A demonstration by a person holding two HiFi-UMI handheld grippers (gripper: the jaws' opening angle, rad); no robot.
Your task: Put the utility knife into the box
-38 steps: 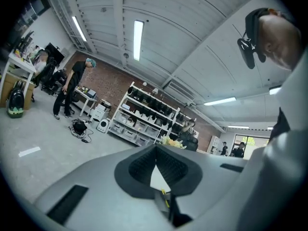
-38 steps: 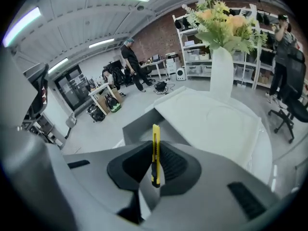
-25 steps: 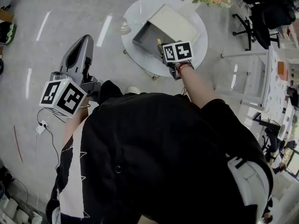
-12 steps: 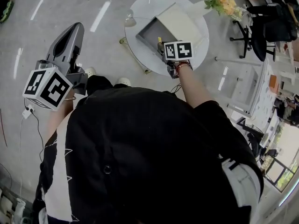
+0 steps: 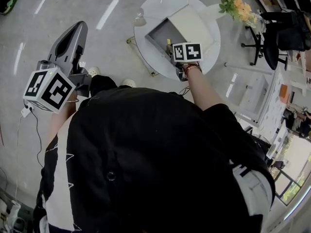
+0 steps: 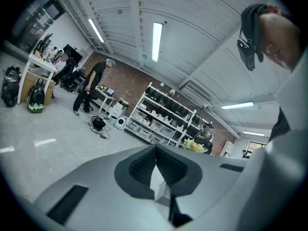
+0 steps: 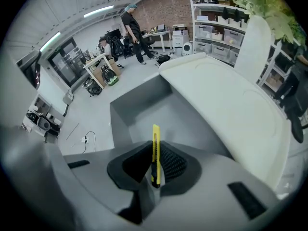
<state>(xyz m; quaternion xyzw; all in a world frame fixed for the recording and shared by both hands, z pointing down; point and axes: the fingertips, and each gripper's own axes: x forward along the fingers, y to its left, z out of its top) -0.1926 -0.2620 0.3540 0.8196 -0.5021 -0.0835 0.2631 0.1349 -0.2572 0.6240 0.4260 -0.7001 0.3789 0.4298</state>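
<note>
Now, utility knife (image 7: 155, 137) clamped between right gripper (image 7: 154, 163) jaws, pointing into box (image 7: 139, 102)

This is looking like a big workshop or lab. White shelves (image 6: 163, 117) are standing full of boxes against a brick wall (image 6: 126, 83). Long lights (image 6: 157, 41) are shining on the ceiling. A person (image 6: 91, 88) is standing far off, and an office chair (image 5: 269, 46) is sitting on the grey floor (image 5: 107, 47).
</note>
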